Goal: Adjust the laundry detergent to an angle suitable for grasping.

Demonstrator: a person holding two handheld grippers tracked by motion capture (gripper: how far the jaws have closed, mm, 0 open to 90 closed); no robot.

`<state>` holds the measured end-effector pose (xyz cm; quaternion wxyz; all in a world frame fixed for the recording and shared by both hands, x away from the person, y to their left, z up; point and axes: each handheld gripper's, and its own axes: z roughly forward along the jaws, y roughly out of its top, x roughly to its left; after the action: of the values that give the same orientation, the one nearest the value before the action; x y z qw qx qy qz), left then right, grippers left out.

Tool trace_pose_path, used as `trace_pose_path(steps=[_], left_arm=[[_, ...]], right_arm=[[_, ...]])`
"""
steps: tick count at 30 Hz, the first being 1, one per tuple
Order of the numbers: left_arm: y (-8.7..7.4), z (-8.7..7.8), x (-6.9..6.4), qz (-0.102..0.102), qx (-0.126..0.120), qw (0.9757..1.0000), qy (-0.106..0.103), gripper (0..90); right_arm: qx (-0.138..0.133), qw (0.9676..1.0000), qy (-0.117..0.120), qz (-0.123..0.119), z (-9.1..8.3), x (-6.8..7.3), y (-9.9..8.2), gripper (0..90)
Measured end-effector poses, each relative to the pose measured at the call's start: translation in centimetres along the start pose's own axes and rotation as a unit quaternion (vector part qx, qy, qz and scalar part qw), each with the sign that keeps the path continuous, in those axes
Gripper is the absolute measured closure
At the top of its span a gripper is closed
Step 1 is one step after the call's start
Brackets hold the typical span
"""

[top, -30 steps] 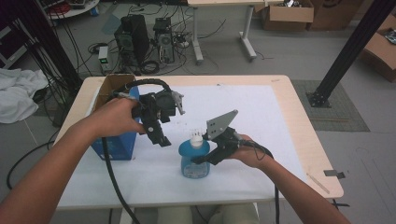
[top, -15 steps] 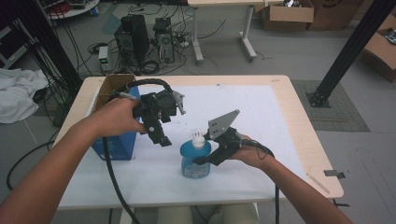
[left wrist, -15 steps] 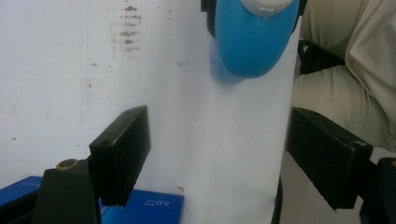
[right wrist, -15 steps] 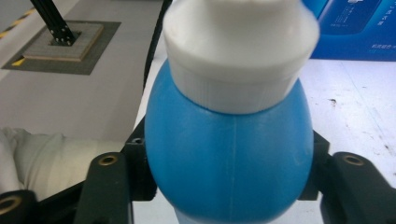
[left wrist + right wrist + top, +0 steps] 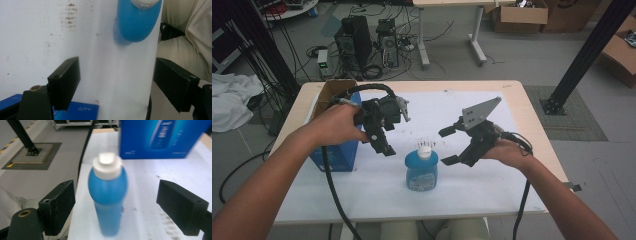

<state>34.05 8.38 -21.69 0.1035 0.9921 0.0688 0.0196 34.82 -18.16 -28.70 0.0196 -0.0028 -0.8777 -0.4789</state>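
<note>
Right gripper (image 5: 453, 146) spread wide beside upright blue plastic bottle with white cap (image 5: 422, 170), near table's front edge; left gripper (image 5: 384, 145) also spread, empty. We see blue cardboard box (image 5: 334, 150) left, contents hidden.

The high view looks forward and down from above my side of the counter (image 5: 512, 107). My left gripper's camera looks close down at the white surface; my right gripper's camera looks level along it from nearby. All three take in the blue bottle (image 5: 422, 170) (image 5: 137, 23) (image 5: 109, 200) and the blue box (image 5: 335, 155) (image 5: 75, 111) (image 5: 160, 138).
</note>
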Motion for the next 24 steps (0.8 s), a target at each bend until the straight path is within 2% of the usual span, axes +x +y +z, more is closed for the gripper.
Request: trace_pose_path(steps=[2,3,4,7,11,13,15,18,19,24], left_arm=[[0.0,0.0,0.0,0.000,0.000,1.0000,0.001,22.7],[0.0,0.0,0.1,0.000,-0.001,1.0000,0.001,22.6],[0.0,0.0,0.1,-0.001,-0.002,1.0000,0.002,22.6],[-0.1,0.0,0.3,-0.005,-0.004,1.0000,0.006,22.5],[-0.1,0.0,0.4,-0.009,-0.004,0.9999,0.004,22.3],[-0.1,0.0,0.4,-0.013,-0.008,0.9999,0.005,22.3],[0.0,0.0,0.4,-0.009,-0.006,0.9999,0.006,22.3],[0.0,0.1,0.5,-0.012,-0.005,0.9999,0.006,22.3],[0.0,0.1,0.5,-0.013,-0.004,0.9999,0.006,22.3],[0.0,0.1,0.7,-0.015,-0.006,0.9998,0.007,22.3]], right_arm=[[0.004,0.9999,-0.010,0.004,-1.1,-0.4,0.0,15.1],[0.012,0.9996,-0.021,0.011,-2.1,-1.1,0.1,15.2],[0.012,0.9996,-0.021,0.011,-2.1,-1.1,0.1,15.2],[0.019,0.9989,-0.039,0.017,-3.4,-2.2,0.1,15.3],[0.038,0.9970,-0.061,0.027,-4.3,-3.6,0.1,15.3],[0.058,0.9948,-0.076,0.036,-4.6,-5.0,0.0,15.3],[0.061,0.9945,-0.078,0.036,-4.6,-5.3,-0.1,15.3],[0.071,0.9932,-0.085,0.037,-4.4,-7.0,-0.4,15.3],[0.071,0.9932,-0.085,0.037,-4.4,-7.0,-0.4,15.3],[0.091,0.9898,-0.103,0.040,-4.1,-8.7,-1.1,15.5]])
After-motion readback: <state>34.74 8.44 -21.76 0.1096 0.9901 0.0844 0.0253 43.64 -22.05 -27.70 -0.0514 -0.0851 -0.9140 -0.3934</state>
